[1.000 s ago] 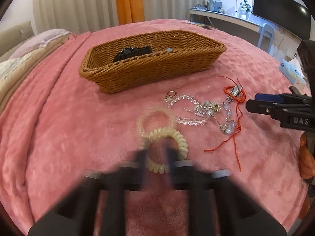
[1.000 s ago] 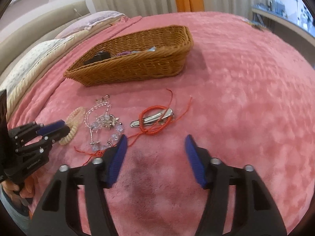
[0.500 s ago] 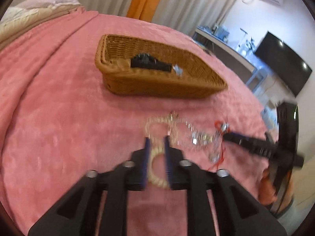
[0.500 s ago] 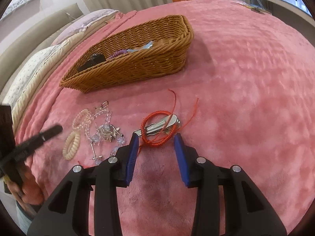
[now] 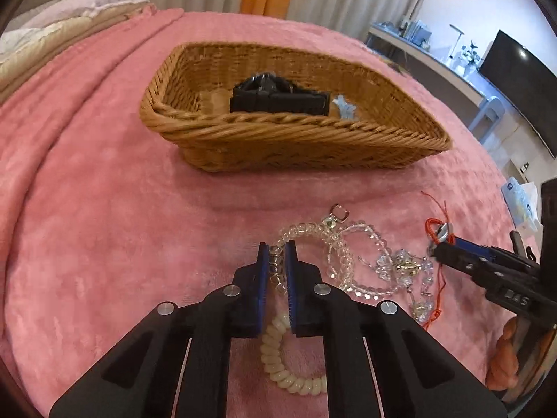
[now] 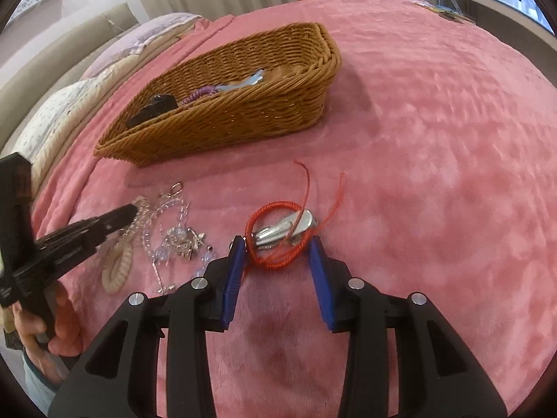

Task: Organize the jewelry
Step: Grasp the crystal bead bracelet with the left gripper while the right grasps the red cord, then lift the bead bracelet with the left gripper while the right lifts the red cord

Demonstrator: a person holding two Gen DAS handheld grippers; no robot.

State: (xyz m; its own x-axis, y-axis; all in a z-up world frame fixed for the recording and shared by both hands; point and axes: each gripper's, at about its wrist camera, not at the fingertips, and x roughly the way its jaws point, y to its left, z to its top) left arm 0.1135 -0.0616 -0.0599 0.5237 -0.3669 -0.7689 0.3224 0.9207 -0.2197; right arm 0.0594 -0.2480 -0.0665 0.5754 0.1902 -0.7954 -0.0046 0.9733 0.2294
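Note:
A wicker basket (image 5: pixel 306 139) stands on the pink blanket and holds a black box (image 5: pixel 278 99); it also shows in the right wrist view (image 6: pixel 243 111). My left gripper (image 5: pixel 277 259) is shut on a clear bead bracelet (image 5: pixel 313 233), with a cream spiral hair tie (image 5: pixel 289 372) lying under it. A crystal bead strand (image 5: pixel 393 268) lies to the right. My right gripper (image 6: pixel 276 244) is open, its fingers on either side of a red cord bracelet (image 6: pixel 275 257) and a silver hair clip (image 6: pixel 285 230).
The pink blanket (image 6: pixel 435 174) covers the whole bed. Pillows (image 6: pixel 69 104) lie at the far left. A desk and a TV (image 5: pixel 518 80) stand beyond the bed's right edge. A purple coil and pale blue pieces (image 6: pixel 240 83) lie in the basket.
My left gripper moved forward off the cream hair tie and shut on the clear bead bracelet. My right gripper advanced to the red cord and narrowed its opening around it.

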